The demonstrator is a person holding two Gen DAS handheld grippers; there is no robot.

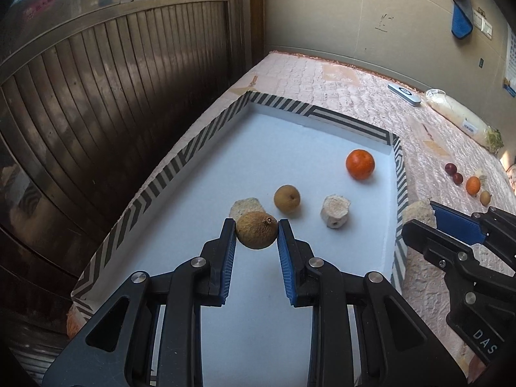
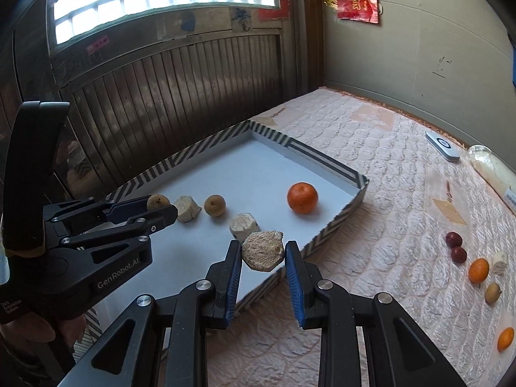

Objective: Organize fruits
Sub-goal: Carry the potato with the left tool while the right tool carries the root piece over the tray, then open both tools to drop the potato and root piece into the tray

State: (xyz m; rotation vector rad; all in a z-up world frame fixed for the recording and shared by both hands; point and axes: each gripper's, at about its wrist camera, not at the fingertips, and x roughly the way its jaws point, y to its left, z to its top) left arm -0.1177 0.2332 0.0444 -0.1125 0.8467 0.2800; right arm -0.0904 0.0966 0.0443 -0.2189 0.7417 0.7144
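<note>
Two Fruits Held, Tray Half Filled

Two grips show from the left wrist. The left gripper [image 1: 257, 230] has its jaws closed on a rough brown round fruit [image 1: 257, 230], carried just above the white floor of the striped tray [image 1: 180, 158]. Behind it lie a pale chunk [image 1: 246, 205], a smooth tan fruit [image 1: 287, 196], a second pale lump [image 1: 335, 211] and a glossy orange [image 1: 360, 164]. To place well, I'd lower the fruit into bare space before letting go, since round fruit could roll.

From the right wrist, the right gripper [image 2: 262, 255] has its jaws clamped on a crumbly, angular beige piece [image 2: 262, 251], hanging over the tray's near rim. It should clear that cardboard wall first. On the quilted pink mattress [image 2: 371, 174], well apart to the right, wait two dark red fruits [image 2: 455, 246], small oranges [image 2: 478, 270] and a tan one [image 2: 492, 292].
</note>
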